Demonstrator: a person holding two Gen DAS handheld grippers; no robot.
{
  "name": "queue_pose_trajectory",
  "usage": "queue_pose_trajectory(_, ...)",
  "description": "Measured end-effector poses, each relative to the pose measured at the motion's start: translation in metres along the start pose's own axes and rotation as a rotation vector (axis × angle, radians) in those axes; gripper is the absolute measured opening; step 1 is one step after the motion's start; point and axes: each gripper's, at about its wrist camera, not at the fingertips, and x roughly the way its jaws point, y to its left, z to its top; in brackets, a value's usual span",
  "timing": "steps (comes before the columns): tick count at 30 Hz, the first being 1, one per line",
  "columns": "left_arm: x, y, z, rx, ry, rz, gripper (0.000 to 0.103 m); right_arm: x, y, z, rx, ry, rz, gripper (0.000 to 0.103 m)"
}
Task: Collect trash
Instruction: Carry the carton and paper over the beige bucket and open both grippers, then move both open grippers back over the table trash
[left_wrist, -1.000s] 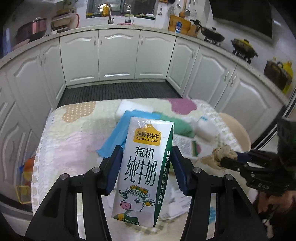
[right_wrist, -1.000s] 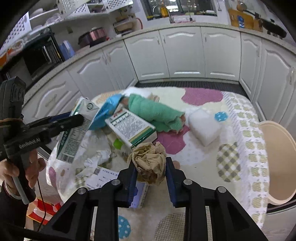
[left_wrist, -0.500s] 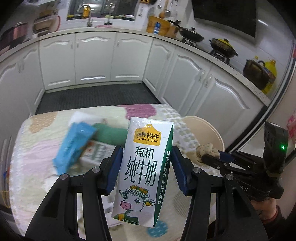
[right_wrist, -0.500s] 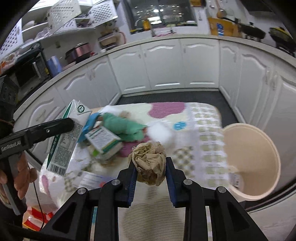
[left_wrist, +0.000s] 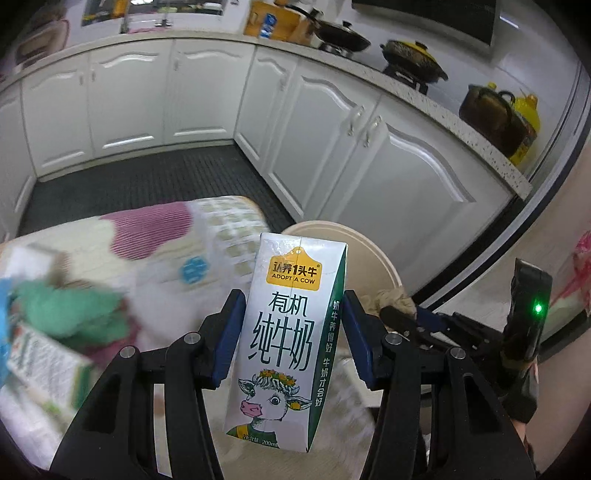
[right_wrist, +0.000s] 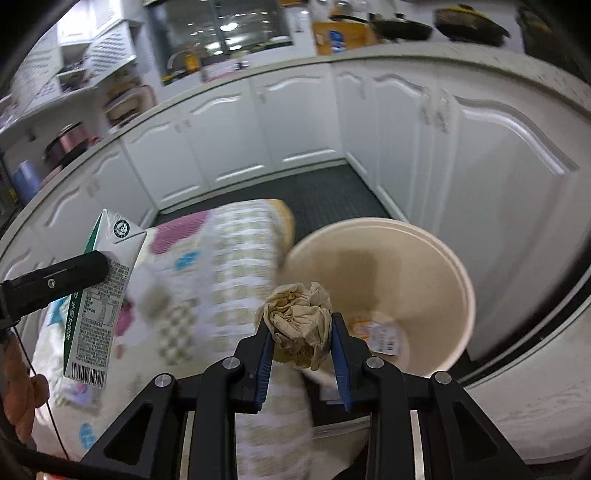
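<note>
**Left wrist view: milk carton and paper wad carried at the bin**

Left wrist view: the left hand-held gripper (left_wrist: 293, 341) pinches an upright milk carton (left_wrist: 290, 328) between its blue pads, in front of the cream waste bin (left_wrist: 373, 254). The right hand-held gripper (left_wrist: 397, 314) reaches in from the right, clamped on a crumpled brown paper wad (left_wrist: 391, 297) at the bin's rim.

Right wrist view: the paper wad (right_wrist: 301, 325) sits pinched between the pads, at the near edge of the bin (right_wrist: 436, 266), which stands just beside the table (right_wrist: 240, 258) with its patterned cloth. A printed wrapper (right_wrist: 376, 330) lies in the bin. The carton (right_wrist: 101, 295) hangs at left over the table.
</note>
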Motion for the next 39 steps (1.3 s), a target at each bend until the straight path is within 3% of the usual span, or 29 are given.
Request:
queue_pose_trajectory(4, 0.038, -0.013, 0.016, -0.039, 0.019, -0.013, 0.052, 0.015, -0.026, 0.006, 0.034, 0.009, -0.037, 0.028)
queue_pose_trajectory(6, 0.053, -0.016, 0.022, -0.07, 0.019, -0.02, 0.052, 0.02, -0.034, 0.008, 0.046, 0.011, -0.056, 0.04)
queue_pose_trajectory(7, 0.061, -0.017, 0.025, -0.079, 0.018, -0.025, 0.056, 0.022, -0.04, 0.01, 0.055, 0.008, -0.068, 0.052)
queue_pose_trajectory(8, 0.065, -0.017, 0.026, -0.083, 0.018, -0.023, 0.065, 0.022, -0.044, 0.01, 0.061, 0.002, -0.072, 0.056)
queue_pose_trajectory(10, 0.072, -0.018, 0.028, -0.097, 0.009, -0.028, 0.071, 0.023, -0.05, 0.01, 0.071, -0.005, -0.081, 0.056)
queue_pose_trajectory(13, 0.076, -0.019, 0.027, -0.101, 0.014, -0.026, 0.071, 0.024, -0.054, 0.007, 0.083, 0.003, -0.074, 0.056)
queue_pose_trajectory(24, 0.051, -0.012, 0.014, -0.071, -0.023, 0.074, 0.071, 0.023, -0.043, -0.005, 0.076, 0.023, -0.051, 0.057)
queue_pose_trajectory(28, 0.037, -0.006, 0.008, -0.074, -0.038, 0.108, 0.071, 0.015, -0.027, -0.007, 0.043, 0.009, -0.047, 0.066)
queue_pose_trajectory(39, -0.014, 0.015, -0.018, -0.039, -0.088, 0.243, 0.071, -0.008, 0.023, -0.011, -0.024, -0.01, 0.012, 0.067)
